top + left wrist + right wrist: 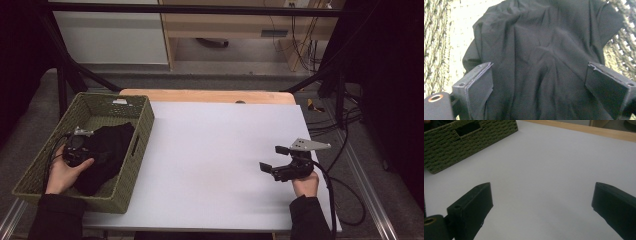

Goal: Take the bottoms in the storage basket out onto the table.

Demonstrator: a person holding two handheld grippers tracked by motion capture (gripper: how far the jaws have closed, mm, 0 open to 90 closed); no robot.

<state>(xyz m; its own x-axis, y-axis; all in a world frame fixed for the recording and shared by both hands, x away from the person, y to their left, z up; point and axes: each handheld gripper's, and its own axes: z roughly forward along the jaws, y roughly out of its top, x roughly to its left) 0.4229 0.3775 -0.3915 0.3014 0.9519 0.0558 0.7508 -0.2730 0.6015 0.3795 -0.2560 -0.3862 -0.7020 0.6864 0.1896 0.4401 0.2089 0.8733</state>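
Observation:
A crumpled black cloth (109, 150) lies inside a green woven basket (146, 119) at the table's left. A hand holds my left gripper (94, 152) down in the basket, right over the cloth. In the left gripper view the jaws of the left gripper (540, 67) stand wide apart, the black cloth (541, 47) spreads between and beyond them, and the pads do not press it. My right gripper (270, 157) hovers open over the white sheet at the right and points left. The right gripper (542, 187) has nothing between its jaws.
A white sheet (215, 145) covers the table, with the wooden tabletop edge (210, 95) showing at the back. The basket's end wall with a handle slot (467, 128) stands far left of the right gripper. Black frame bars and cables run along both sides.

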